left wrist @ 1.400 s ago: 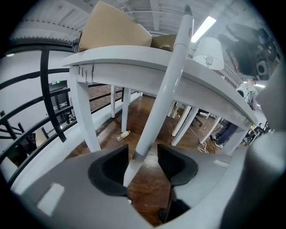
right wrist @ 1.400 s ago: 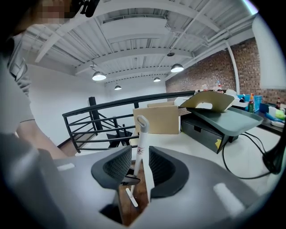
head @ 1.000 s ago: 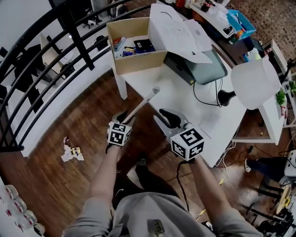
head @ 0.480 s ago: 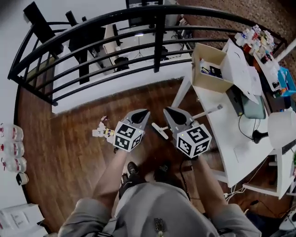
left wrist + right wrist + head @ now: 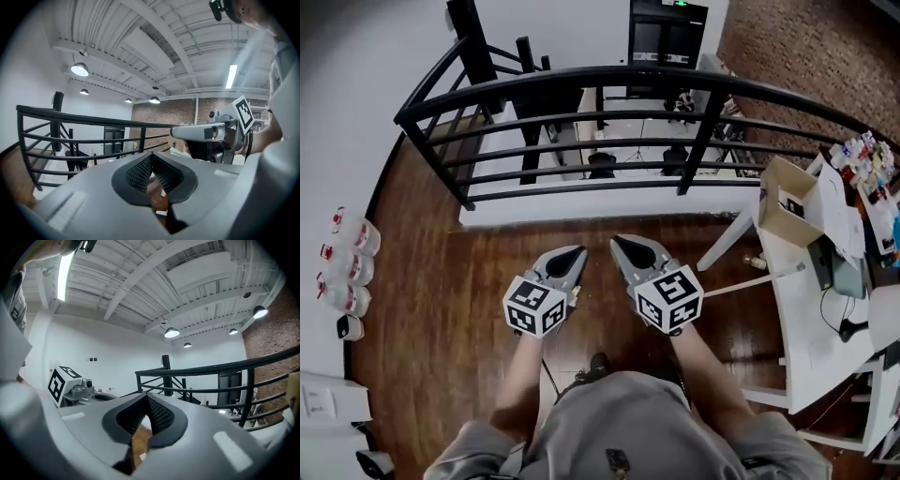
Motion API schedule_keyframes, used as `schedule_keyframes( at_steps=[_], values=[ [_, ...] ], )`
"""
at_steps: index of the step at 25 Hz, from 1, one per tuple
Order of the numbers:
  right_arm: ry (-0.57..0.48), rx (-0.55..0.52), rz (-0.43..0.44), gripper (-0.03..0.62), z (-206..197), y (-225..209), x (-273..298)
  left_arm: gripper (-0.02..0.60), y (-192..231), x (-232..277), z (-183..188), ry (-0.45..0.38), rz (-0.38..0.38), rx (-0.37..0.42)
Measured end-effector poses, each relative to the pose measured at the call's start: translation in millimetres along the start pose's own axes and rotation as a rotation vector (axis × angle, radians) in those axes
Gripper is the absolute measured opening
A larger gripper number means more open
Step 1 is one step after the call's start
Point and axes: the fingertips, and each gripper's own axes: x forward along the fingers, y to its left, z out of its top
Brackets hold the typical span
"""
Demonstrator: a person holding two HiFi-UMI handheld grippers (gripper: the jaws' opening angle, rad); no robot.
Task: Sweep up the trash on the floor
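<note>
So the person is standing on the dark wooden floor [image 5: 422, 375] right by the black railing [image 5: 609, 80], holding both tools out in front at about the same height, side by side and just apart. The left gripper [image 5: 577, 251] has its fingers [image 5: 140, 169] clenched together with nothing in them. In the left gripper view you only see a sliver of floor through the gap below where the ribbed pads meet. It's the same for the right gripper [image 5: 617, 241]: fingers [image 5: 159, 416] pressed tight together, empty, a bit of brown floor showing underneath. Both point roughly level toward the railing, and the marker cubes [image 5: 532, 307] sit at the back near the person's wrists.

As for the trash, I honestly can't make it out anywhere from here. The floor ahead of the grippers and off to the left just looks like bare boards. What I can see is a long pale handle [image 5: 759, 281] slanting off to the right, next to the leg of the white counter [image 5: 797, 319], well apart from both grippers. Neither tool is touching it.

On the counter's far corner there's an open cardboard box [image 5: 787, 202], with more clutter further along. Over by the left wall a few clear bottles [image 5: 342, 262] are lined up on the floor. Round ceiling lamps [image 5: 79, 69] are lit overhead.
</note>
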Motion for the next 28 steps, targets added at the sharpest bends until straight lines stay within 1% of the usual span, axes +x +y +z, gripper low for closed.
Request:
schedule_keyframes(
  at_steps=[4, 8, 11, 16, 28],
  values=[
    [0.016, -0.024, 0.074, 0.000, 4.1, 36.5, 28.3, 0.006, 28.1, -40.2, 6.9, -0.043, 0.072, -0.034],
    [0.018, -0.050, 0.144, 0.000, 12.7, 60.8, 49.2, 0.006, 41.5, -66.7, 12.1, -0.073, 0.139, -0.058],
    [0.015, -0.059, 0.179, 0.000, 19.4, 72.7, 59.9, 0.006, 47.4, -78.9, 14.2, -0.082, 0.175, -0.063],
    [0.040, -0.064, 0.197, 0.000, 18.1, 80.0, 67.5, 0.006, 49.3, -88.0, 12.7, -0.085, 0.208, -0.072],
    [0.042, -0.061, 0.198, 0.000, 21.0, 79.7, 75.1, 0.006, 53.1, -89.1, 17.3, -0.083, 0.223, -0.060]
  ],
)
